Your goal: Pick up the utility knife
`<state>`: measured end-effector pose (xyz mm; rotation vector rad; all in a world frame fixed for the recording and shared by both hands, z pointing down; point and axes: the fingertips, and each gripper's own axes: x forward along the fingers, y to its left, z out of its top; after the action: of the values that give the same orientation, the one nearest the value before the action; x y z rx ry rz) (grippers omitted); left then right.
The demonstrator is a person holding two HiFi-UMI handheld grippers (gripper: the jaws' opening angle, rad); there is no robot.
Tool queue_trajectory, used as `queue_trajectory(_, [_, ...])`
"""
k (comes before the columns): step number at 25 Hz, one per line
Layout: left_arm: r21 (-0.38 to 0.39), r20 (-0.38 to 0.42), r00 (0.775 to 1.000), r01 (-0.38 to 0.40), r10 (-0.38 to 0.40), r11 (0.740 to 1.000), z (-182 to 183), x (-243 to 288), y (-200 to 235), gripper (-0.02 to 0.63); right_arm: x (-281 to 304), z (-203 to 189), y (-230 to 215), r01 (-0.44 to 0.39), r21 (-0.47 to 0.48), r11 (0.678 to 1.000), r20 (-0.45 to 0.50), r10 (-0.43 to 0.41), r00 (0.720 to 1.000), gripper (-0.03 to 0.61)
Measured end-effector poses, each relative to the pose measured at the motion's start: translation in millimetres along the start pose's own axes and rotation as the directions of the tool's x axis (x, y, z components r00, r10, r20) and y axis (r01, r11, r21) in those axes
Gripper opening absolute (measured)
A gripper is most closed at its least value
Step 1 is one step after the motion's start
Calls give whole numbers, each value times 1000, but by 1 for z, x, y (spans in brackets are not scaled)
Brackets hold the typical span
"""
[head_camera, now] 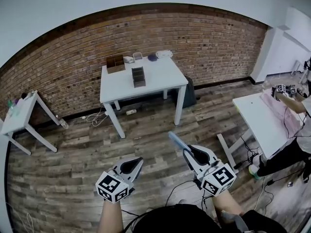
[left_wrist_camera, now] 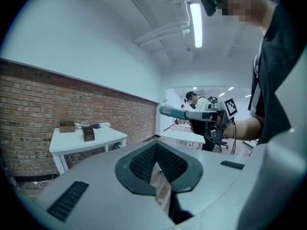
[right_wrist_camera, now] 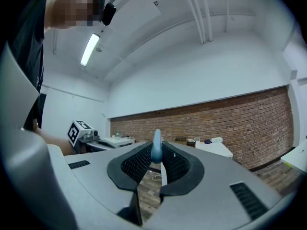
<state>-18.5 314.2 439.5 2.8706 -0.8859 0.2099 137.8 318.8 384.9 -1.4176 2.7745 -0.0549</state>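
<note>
The utility knife (head_camera: 177,141) is light blue and sticks out forward and to the left from my right gripper (head_camera: 190,155), which is shut on its rear end above the wooden floor. The right gripper view shows the knife's blue body (right_wrist_camera: 157,148) standing upright between the dark pads. From the left gripper view the knife (left_wrist_camera: 175,112) points left, held out by the other gripper. My left gripper (head_camera: 137,161) hangs low at the left, shut with nothing in it, its pads (left_wrist_camera: 144,161) meeting at the tips.
A white table (head_camera: 156,81) with small wooden boxes (head_camera: 138,76) stands against the brick wall ahead. A smaller white table (head_camera: 22,115) is at the far left. Another white table (head_camera: 260,123) with a seated person (head_camera: 297,130) is at the right. Cables (head_camera: 182,184) lie on the floor.
</note>
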Motion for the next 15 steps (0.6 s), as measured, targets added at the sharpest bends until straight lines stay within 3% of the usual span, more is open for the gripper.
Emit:
queue_trajectory(8, [8,-15,999,-41,42,999,-1,33,-29,-5,-29,-5,-39,-16,14,1000,2,16,1000,67])
queue_trajectory(12, [0,-15,997,-81,81,997,0,32,-30,-5,-32,-8,-45,-43,68,997,5,43,999,67])
queue_trajectory(15, [-6,-17,996,-85,85,996,0,33,-32,-5,-34,-7,-46,-48,57,997,-1,48,999,67])
